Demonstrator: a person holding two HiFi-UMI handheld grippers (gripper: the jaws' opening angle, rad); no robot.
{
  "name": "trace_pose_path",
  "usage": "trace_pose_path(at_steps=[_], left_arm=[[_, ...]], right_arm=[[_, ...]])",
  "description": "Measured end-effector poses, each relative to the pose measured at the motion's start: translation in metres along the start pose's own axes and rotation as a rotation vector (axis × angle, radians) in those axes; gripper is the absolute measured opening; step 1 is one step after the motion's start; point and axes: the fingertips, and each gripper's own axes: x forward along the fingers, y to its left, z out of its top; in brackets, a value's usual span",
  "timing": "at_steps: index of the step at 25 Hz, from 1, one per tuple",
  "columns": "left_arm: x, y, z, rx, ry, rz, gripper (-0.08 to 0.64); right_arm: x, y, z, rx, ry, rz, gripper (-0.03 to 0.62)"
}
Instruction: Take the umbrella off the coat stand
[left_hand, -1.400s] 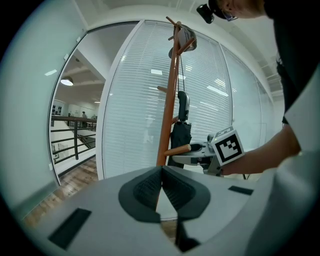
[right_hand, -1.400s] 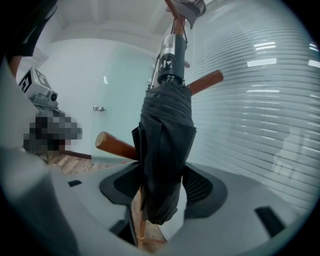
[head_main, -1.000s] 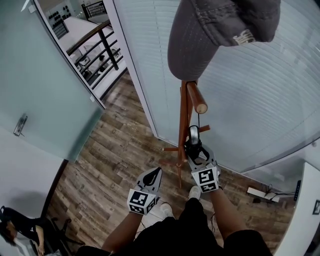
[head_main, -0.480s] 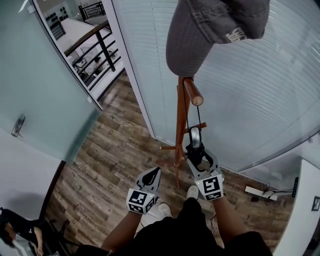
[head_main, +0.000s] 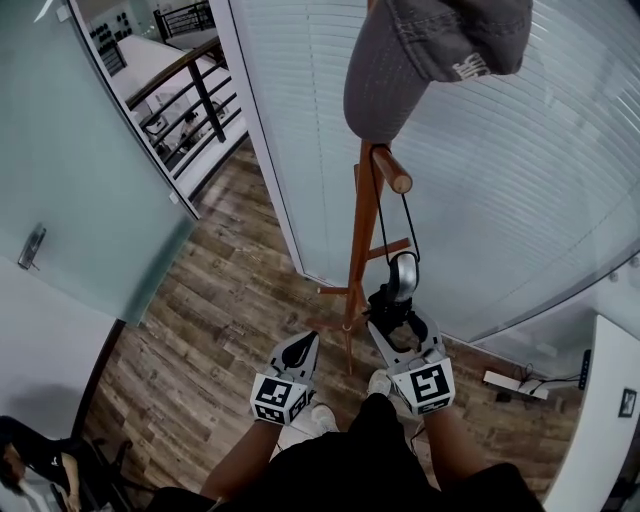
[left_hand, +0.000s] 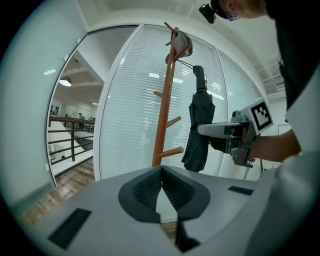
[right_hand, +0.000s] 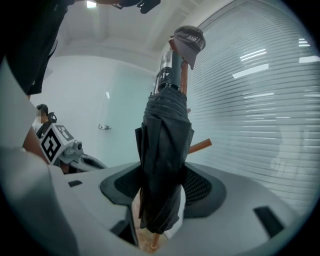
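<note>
Higher now, right hand-held gripper clamps the umbrella, pointing nearly level; left hand-held gripper sits low, jaws together.

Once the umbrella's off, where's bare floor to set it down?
Bare wood floor lies left of the coat stand, toward the glass door. Crowded to the stand's right: a power strip along the blinds, and pegs close beside the umbrella.
</note>
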Motion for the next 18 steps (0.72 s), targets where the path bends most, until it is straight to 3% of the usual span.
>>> trace_pose_path(at_steps=[4,12,18], left_arm=[[-0.006,0.003,-0.001,-0.006,-0.006,0.004,0.011],[-0.023,0.037,0.011,-0.013,-0.04,0.073,0.011],[-0.037,0.046,0.005,-0.02,-0.036,0.106,0.011]], right_arm=[[-0.005,0.005,0.028,0.084,-0.074,0.043,0.244],[-0.007,0.026,0.102,0.143,-0.278,0.185,0.244],[-0.001,0.034,0.143,0.109,-0.377,0.219,0.244]])
